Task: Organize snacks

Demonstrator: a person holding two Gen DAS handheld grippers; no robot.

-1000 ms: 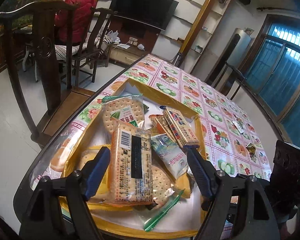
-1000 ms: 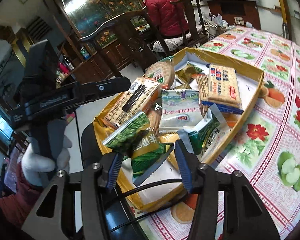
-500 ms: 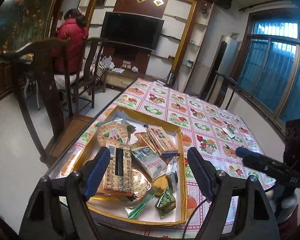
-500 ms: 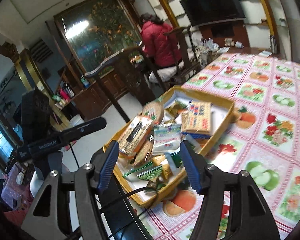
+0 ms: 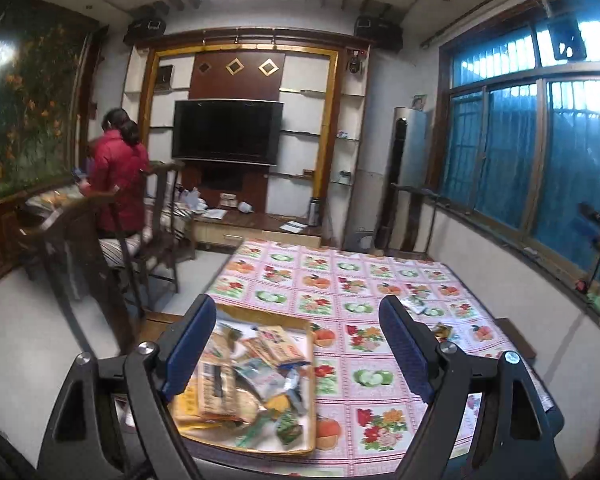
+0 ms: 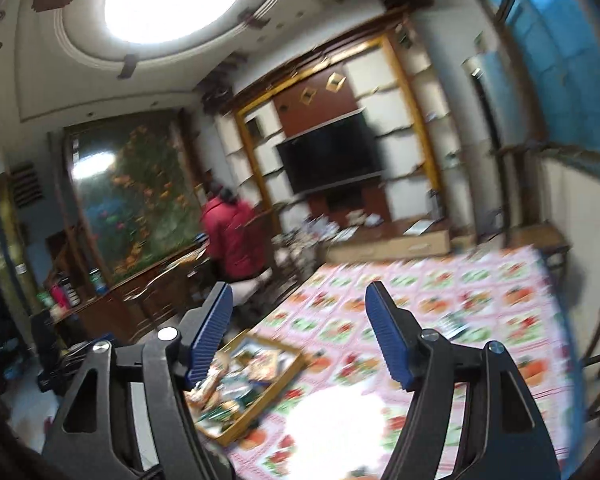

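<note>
A shallow yellow tray (image 5: 310, 364) full of snack packets (image 5: 236, 384) sits at the near left corner of the table. It also shows, blurred, in the right wrist view (image 6: 276, 386). My left gripper (image 5: 296, 344) is open and empty, held well above and behind the tray. My right gripper (image 6: 300, 332) is open and empty, raised high over the table. A few small packets (image 5: 418, 306) lie loose on the tablecloth to the right of the tray.
The table wears a pink fruit-pattern cloth (image 5: 352, 280). Wooden chairs (image 5: 96, 264) stand left of the table. A person in a red jacket (image 5: 118, 176) sits beyond them. A television (image 5: 227, 132) hangs on the far wall.
Both grippers have pulled back and up from the tray, which now looks small and far. The right wrist view has swung upward and is blurred by motion.
</note>
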